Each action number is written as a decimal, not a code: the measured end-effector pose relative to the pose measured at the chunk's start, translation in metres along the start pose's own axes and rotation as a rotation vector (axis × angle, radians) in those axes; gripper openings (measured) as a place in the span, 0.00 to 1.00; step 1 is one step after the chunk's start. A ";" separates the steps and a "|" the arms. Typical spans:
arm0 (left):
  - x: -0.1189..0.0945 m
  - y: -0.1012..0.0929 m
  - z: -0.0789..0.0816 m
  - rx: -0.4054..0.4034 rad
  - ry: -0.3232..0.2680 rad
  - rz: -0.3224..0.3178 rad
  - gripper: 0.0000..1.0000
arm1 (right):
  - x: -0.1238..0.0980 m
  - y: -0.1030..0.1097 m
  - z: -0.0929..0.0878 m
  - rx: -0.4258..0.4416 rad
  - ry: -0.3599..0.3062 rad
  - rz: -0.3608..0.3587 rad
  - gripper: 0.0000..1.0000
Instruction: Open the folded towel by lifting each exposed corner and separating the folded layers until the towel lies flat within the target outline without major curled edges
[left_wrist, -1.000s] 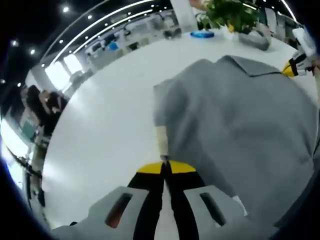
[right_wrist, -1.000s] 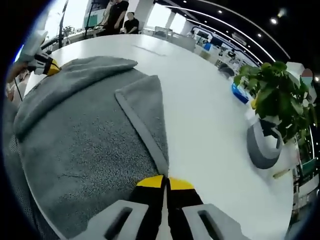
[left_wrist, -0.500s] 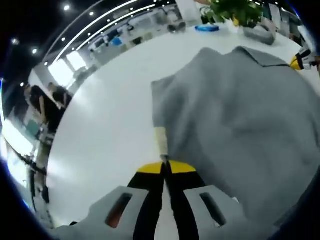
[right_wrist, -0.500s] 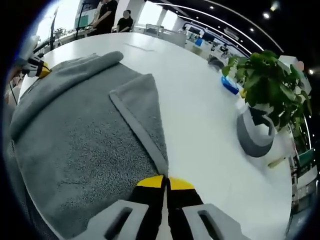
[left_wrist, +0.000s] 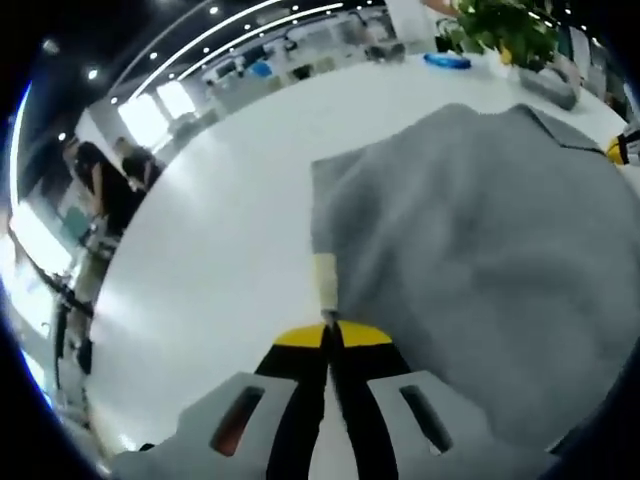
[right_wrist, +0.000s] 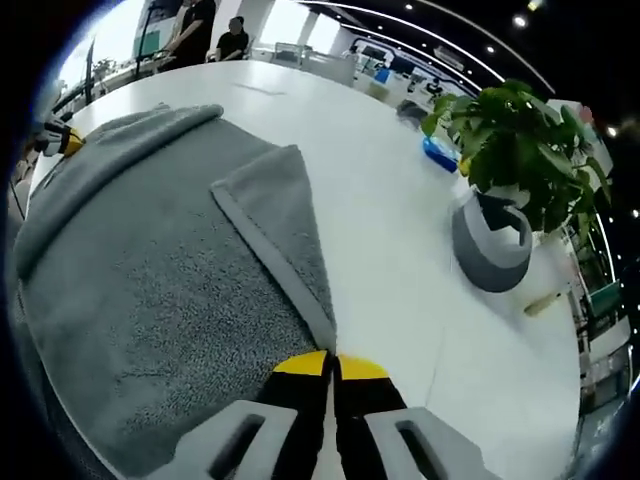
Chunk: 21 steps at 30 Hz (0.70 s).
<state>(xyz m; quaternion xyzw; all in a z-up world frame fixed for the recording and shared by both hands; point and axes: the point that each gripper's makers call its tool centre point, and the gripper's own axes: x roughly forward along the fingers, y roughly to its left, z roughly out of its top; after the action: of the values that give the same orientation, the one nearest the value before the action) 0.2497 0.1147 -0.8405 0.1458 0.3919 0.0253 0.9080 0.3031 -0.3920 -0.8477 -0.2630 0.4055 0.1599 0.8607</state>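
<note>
Two handheld grippers are each pinched shut on a corner of a grey towel that is spread across a white table. The left gripper has its yellow-tipped jaws pressed together on a pale label tab at the towel's edge; the right gripper has its jaws clamped on the tip of a hemmed border strip. In the left gripper view the towel bulges upward in soft, blurred folds, lifted off the table rather than lying flat. In the right gripper view one corner is doubled back over the main sheet as a triangular flap, its stitched hem running diagonally down to the jaws, and the far edge is rolled into a thick ridge. The weave looks nubbly and thick. No target outline can be made out on the table. To do this step well, it seems best to draw the two held corners apart and outward, keeping the cloth taut and low, so the triangular flap turns over and the rolled far edge pulls straight before letting go. A potted plant stands well apart from the towel.
</note>
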 end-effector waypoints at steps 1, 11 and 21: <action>0.000 0.000 0.000 -0.002 -0.001 0.001 0.03 | 0.000 -0.001 -0.001 -0.001 0.002 -0.002 0.00; -0.001 0.018 -0.008 -0.001 0.021 0.071 0.03 | -0.001 -0.015 -0.011 0.003 0.017 -0.039 0.00; -0.003 0.035 -0.018 -0.062 0.035 0.134 0.03 | -0.002 -0.019 -0.013 0.004 0.014 -0.057 0.00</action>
<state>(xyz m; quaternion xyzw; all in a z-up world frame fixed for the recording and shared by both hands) 0.2369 0.1526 -0.8401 0.1432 0.3963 0.1007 0.9013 0.3035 -0.4154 -0.8472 -0.2740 0.4043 0.1326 0.8625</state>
